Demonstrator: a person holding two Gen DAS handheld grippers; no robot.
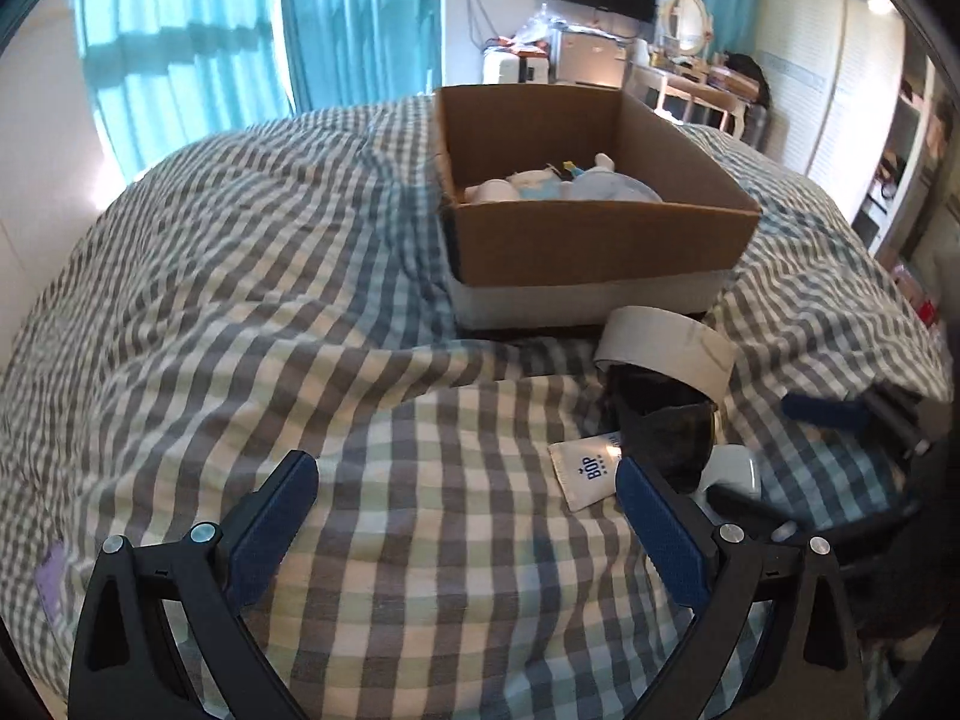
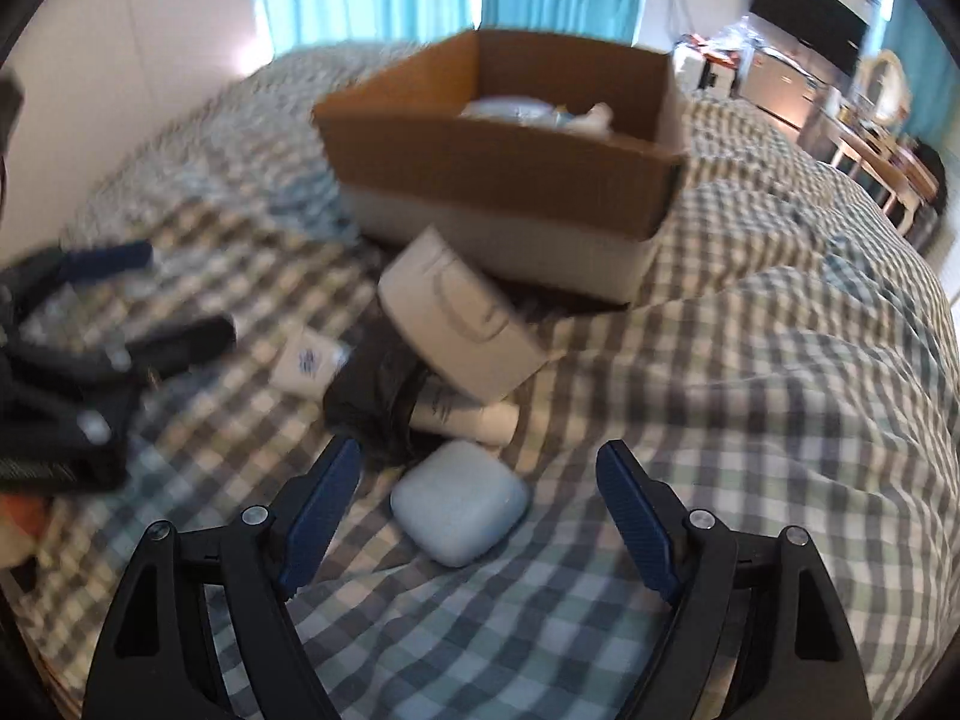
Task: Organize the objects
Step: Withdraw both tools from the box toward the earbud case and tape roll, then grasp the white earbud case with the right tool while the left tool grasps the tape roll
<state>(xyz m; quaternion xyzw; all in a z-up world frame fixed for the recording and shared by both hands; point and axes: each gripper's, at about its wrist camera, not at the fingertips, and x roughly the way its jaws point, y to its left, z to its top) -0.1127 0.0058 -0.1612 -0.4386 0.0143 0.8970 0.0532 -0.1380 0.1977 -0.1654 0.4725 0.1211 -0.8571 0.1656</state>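
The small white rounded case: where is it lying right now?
In the right wrist view the white case lies on the checked bedspread between the open right tongs, nearer the left one, just in front of the black bag.

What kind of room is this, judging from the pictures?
Most likely a bedroom: a bed with a checked duvet, teal curtains, and a dressing table with an oval mirror.

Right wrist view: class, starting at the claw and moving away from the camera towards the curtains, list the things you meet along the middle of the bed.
Pale blue rounded plastic case → crumpled black bag → white roll of wide tape → open brown cardboard box.
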